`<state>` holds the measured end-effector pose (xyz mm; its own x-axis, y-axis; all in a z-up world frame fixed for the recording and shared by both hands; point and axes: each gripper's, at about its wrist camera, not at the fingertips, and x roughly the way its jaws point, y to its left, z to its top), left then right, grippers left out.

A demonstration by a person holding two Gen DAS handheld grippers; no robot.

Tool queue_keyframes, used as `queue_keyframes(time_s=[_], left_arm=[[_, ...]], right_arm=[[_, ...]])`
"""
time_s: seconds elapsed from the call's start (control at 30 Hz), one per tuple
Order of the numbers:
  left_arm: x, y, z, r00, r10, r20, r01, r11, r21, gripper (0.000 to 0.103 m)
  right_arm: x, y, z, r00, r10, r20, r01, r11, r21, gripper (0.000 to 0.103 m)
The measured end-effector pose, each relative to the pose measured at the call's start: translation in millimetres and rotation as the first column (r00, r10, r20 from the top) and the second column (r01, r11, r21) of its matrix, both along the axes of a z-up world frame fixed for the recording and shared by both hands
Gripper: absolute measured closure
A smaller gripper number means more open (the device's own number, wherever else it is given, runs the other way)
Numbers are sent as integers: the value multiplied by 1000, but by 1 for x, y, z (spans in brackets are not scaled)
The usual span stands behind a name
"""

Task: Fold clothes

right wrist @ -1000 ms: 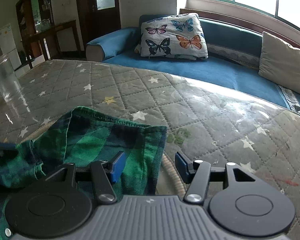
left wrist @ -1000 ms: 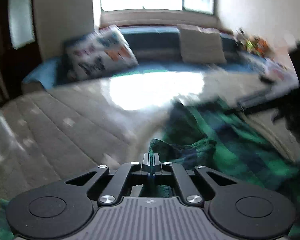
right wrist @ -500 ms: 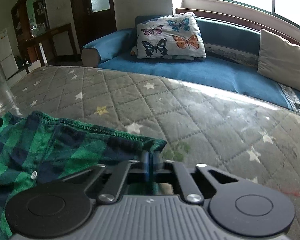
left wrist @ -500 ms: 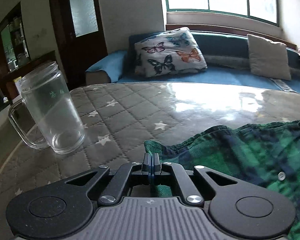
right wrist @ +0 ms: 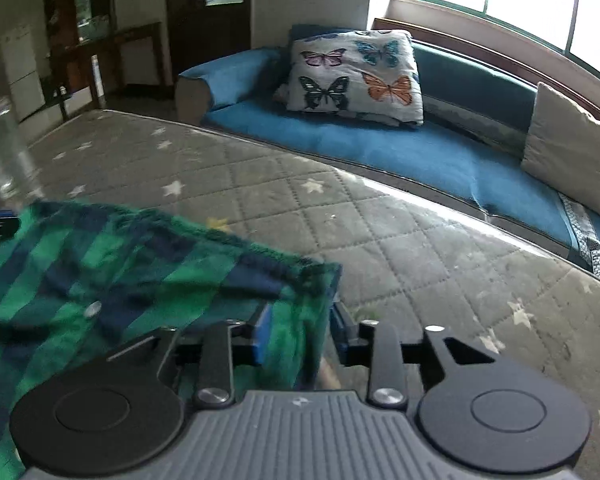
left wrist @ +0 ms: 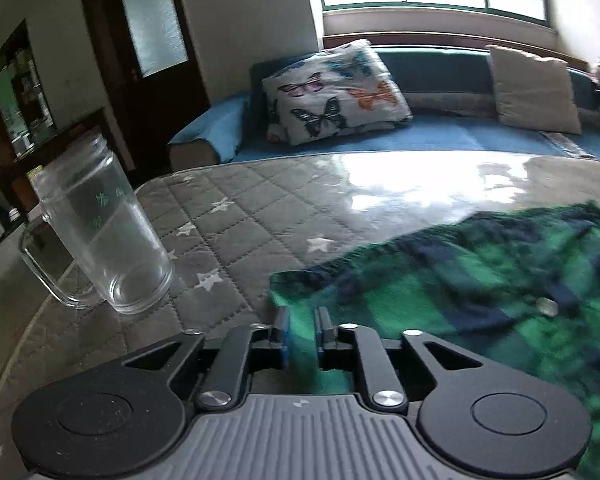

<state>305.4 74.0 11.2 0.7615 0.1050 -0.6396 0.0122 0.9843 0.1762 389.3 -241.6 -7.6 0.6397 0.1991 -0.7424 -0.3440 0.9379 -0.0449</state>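
Both jaws just opened off green plaid shirt [left wrist: 480, 280], corners lying loose between them

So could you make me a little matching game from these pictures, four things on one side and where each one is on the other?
Things:
1. mug
2. shirt
3. butterfly pillow
4. plain pillow

Places:
A. on the blue sofa, at the window end
B. spread on the quilted mat, a corner between each tool's open fingers
C. standing upright on the mat, left of the shirt
D. leaning on the sofa back, near the armrest

Pairs: 1-C, 2-B, 3-D, 4-A
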Motion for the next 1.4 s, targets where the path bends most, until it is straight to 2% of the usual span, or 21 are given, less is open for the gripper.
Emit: queue_keyframes(time_s=[0.07,0.13,0.23,0.37,0.57,0.63,0.73,0.83,1.0,1.07,1.2,1.3,1.4], left_arm=[[-18,-7,7,999,-32,-1,32,999,-6,76],[-39,-14,13,997,-75,-5,75,997,-17,74],[-76,-26,21,990,-144,-7,144,989,-24,68],[-131,-44,28,973,-229,9,229,973,-14,56],[-203,-66,31,941,-338,5,338,940,-43,53],[-219,-74,28,932,-361,-19,359,932,-52,53],[-242,-89,19,906,-419,-53,418,908,-32,53],[-258,-97,8,894,-440,-85,443,897,7,53],[-268,-80,-2,900,-415,-133,418,908,-3,56],[-272,-70,-5,903,-402,-148,406,914,-4,59],[-282,-51,-4,917,-372,-143,376,927,-1,59],[-286,-38,0,930,-344,-131,347,938,-6,58],[-288,-28,7,943,-316,-106,316,949,-15,58]], right_arm=[[-20,3,12,999,46,-4,-46,999,-10,68],[-40,7,20,996,87,-7,-87,996,-23,61],[-76,13,30,988,152,-8,-152,988,-38,61],[-128,20,36,975,221,-14,-221,975,-34,61],[-205,31,33,950,311,-38,-310,950,28,61],[-226,35,31,939,342,-41,-341,939,40,61],[-251,39,27,927,373,-51,-369,927,67,61],[-271,46,19,913,405,-56,-402,914,55,60],[-290,58,13,899,439,-9,-439,898,21,59],[-297,62,14,889,457,6,-456,887,73,60],[-299,75,11,858,513,-16,-502,845,184,64],[-293,88,0,862,506,-43,-490,851,192,65],[-283,95,-15,868,486,-97,-450,855,260,72]])
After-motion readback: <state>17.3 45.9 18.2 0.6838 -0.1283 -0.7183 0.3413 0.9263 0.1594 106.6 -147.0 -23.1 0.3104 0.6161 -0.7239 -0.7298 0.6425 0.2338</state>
